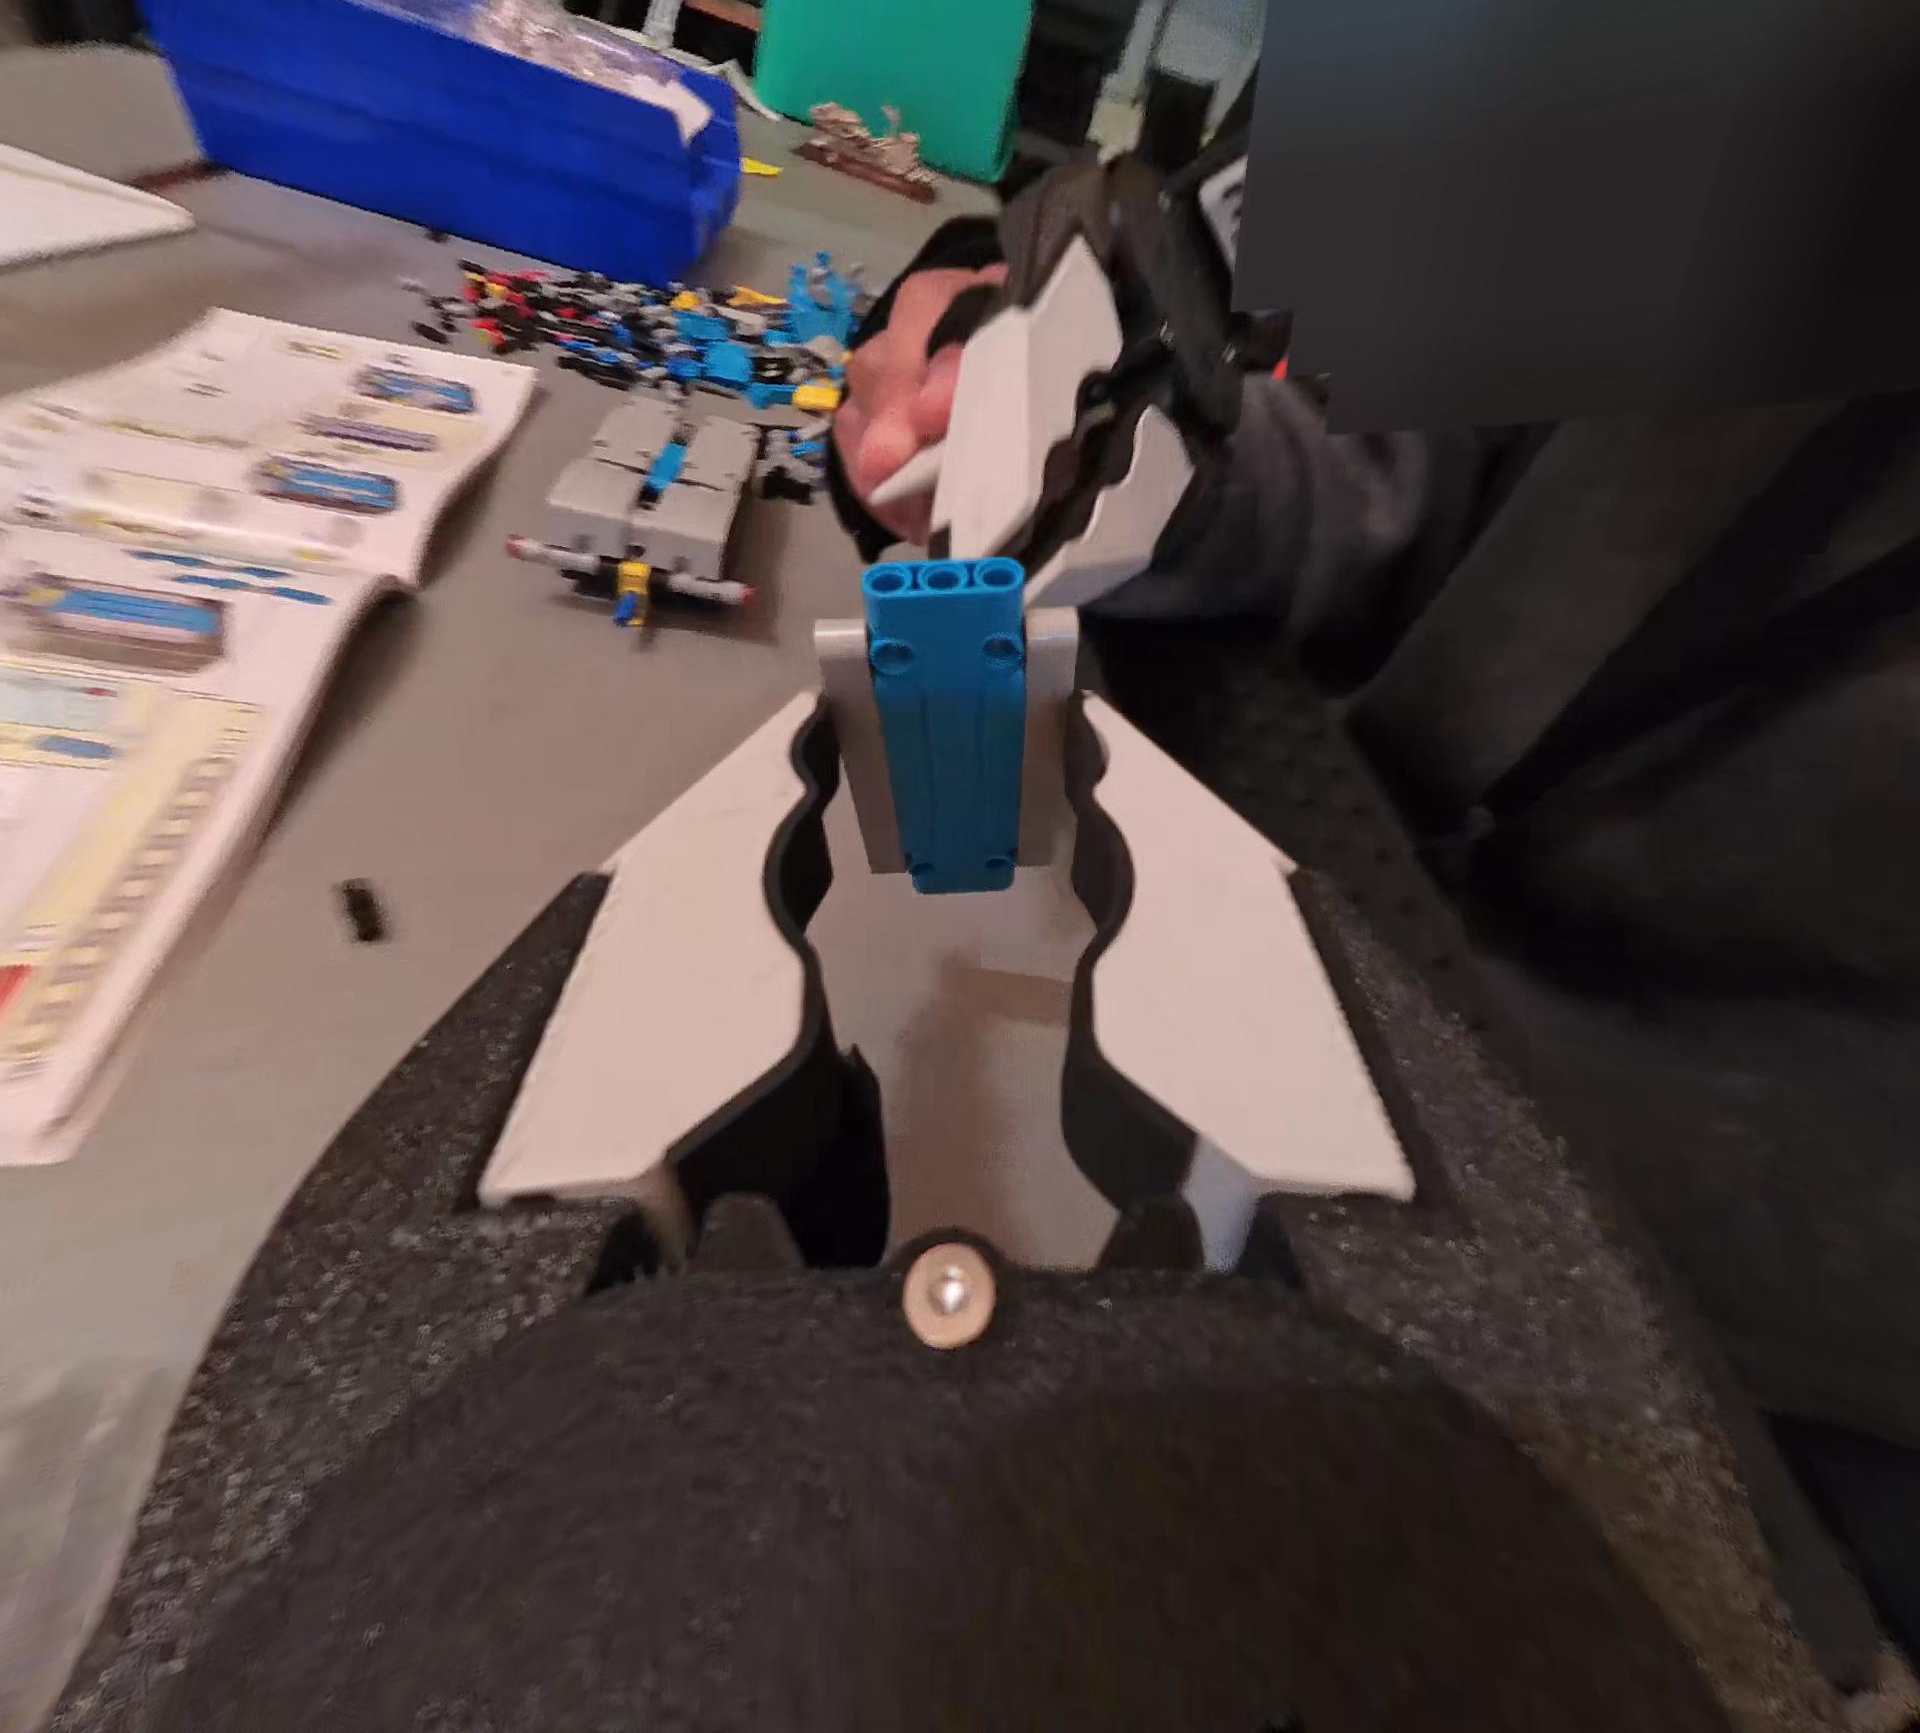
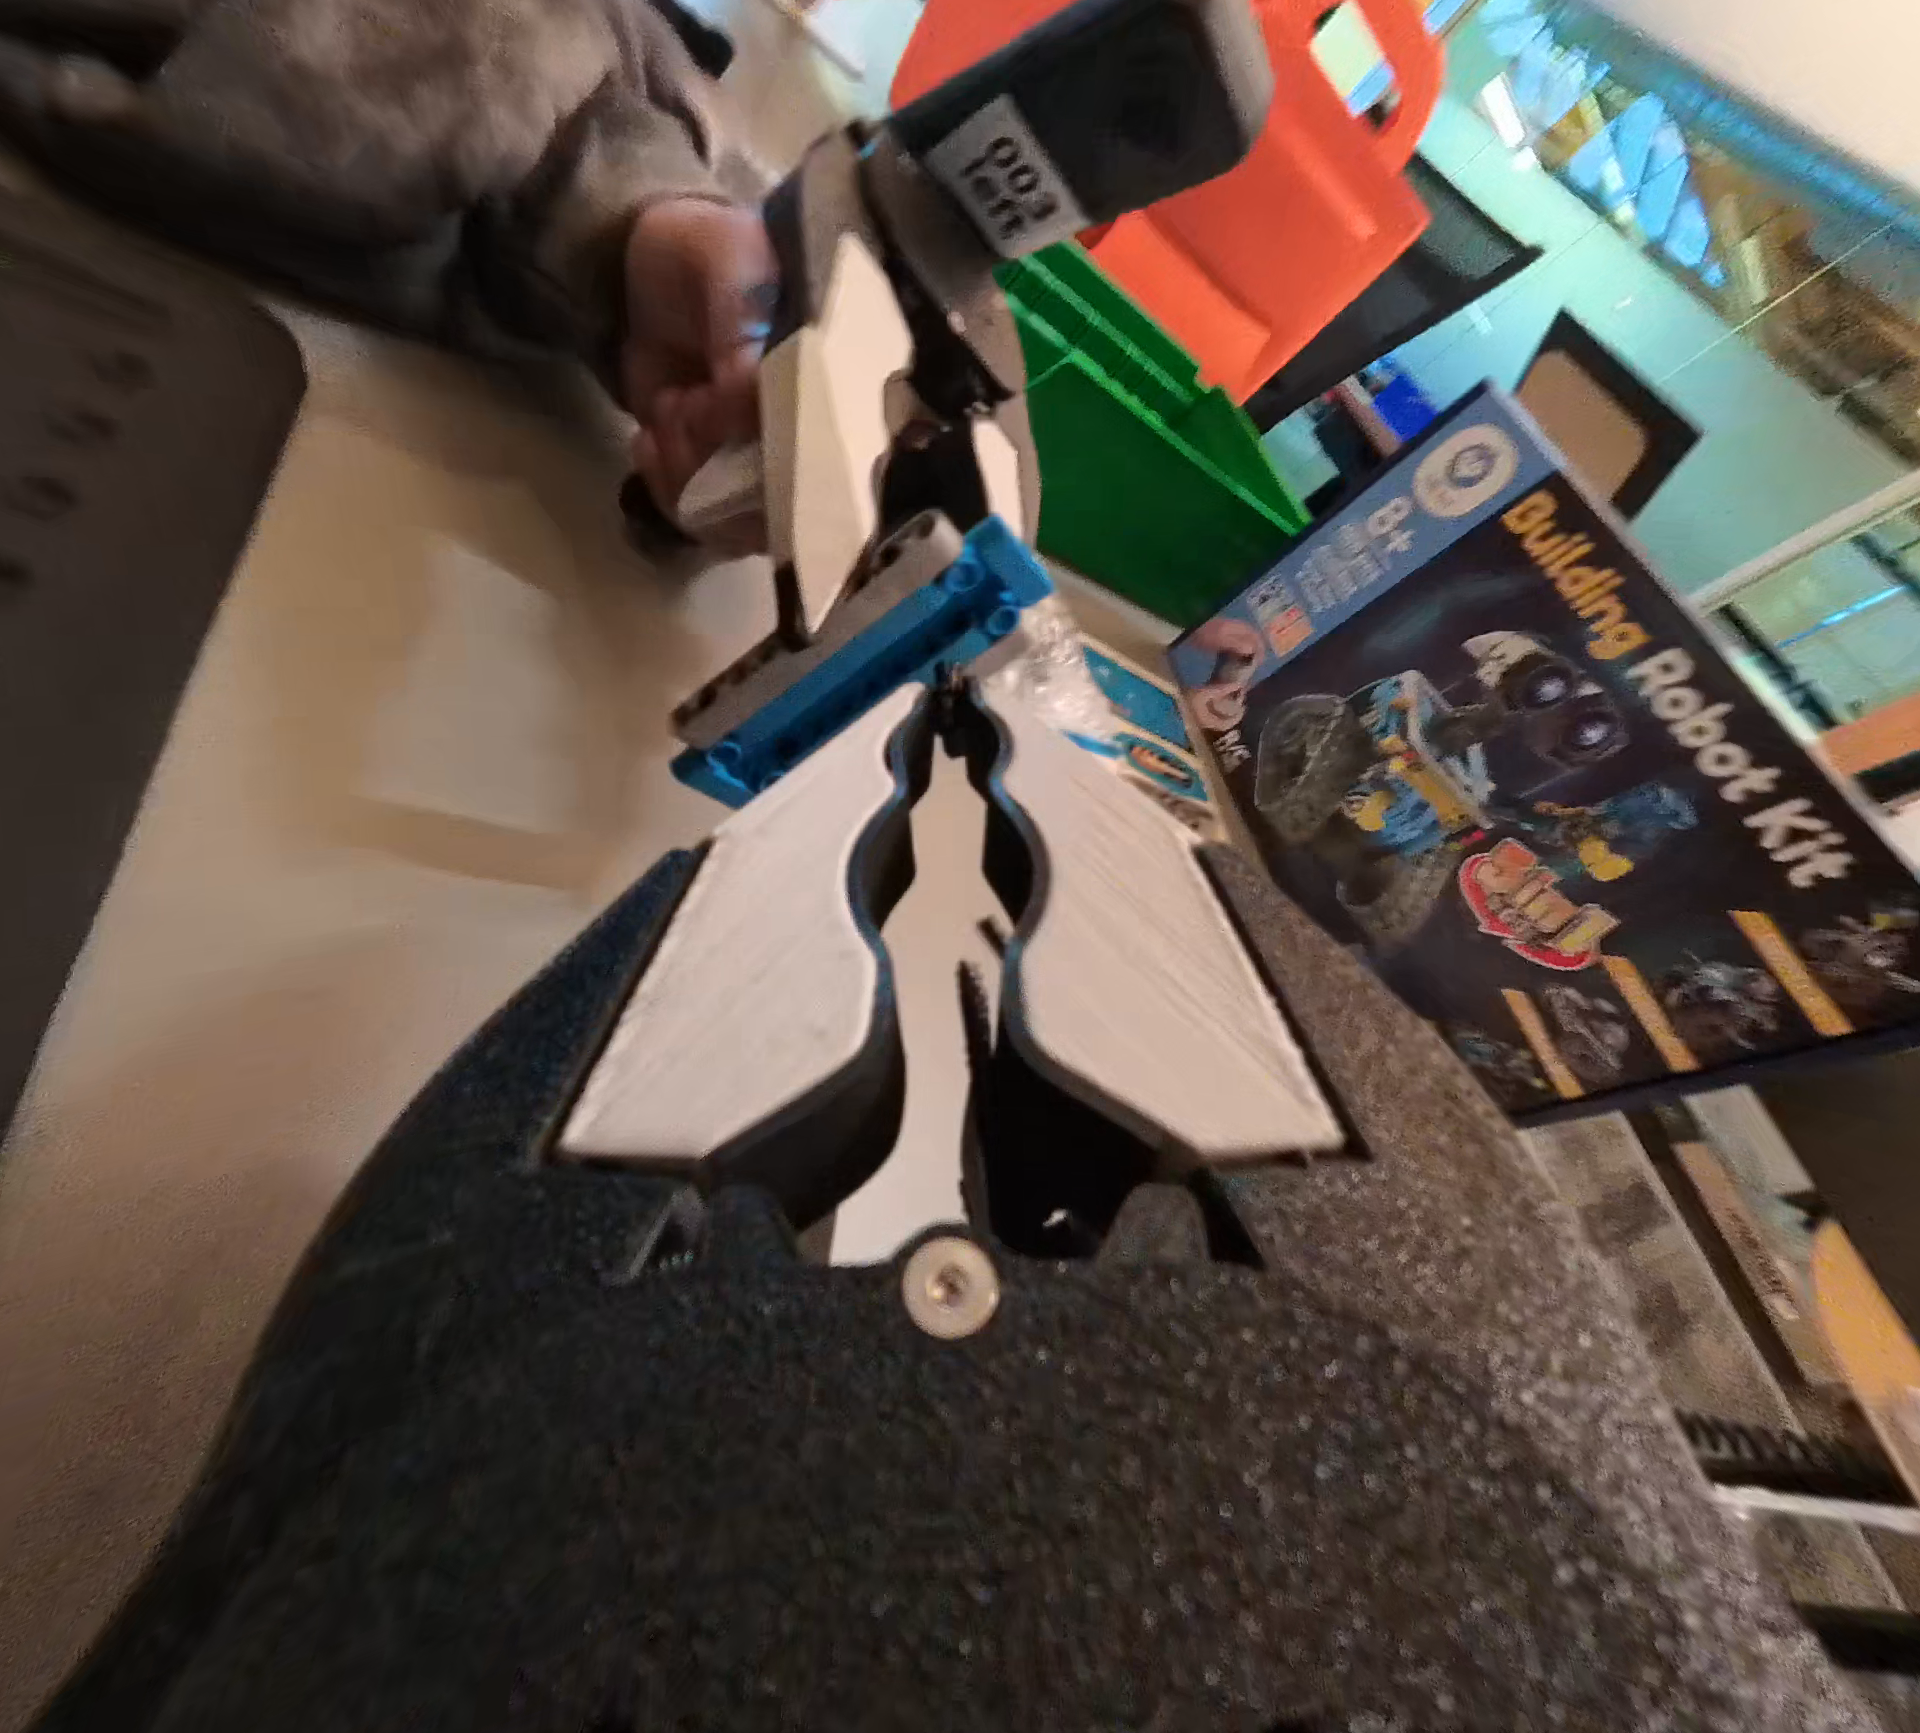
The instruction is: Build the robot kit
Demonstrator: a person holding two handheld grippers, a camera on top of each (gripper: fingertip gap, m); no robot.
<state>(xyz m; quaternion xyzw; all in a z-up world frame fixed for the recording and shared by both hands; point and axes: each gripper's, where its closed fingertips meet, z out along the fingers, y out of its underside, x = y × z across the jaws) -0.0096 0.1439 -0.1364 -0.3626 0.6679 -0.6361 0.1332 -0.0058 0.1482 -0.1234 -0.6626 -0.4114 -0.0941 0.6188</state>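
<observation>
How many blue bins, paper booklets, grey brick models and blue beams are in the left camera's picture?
Blue plastic storage bin: 1
Open paper instruction booklet: 1
Grey brick-built model: 1
Blue plastic beam with holes: 1
Total: 4

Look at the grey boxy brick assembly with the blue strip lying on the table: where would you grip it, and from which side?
Probably across the grey boxy brick assembly at its two long flat outer sides, coming down from above. Those sides look parallel, and it lies flat on the grey table. Avoid the thin red-tipped axle at its near end.
</observation>
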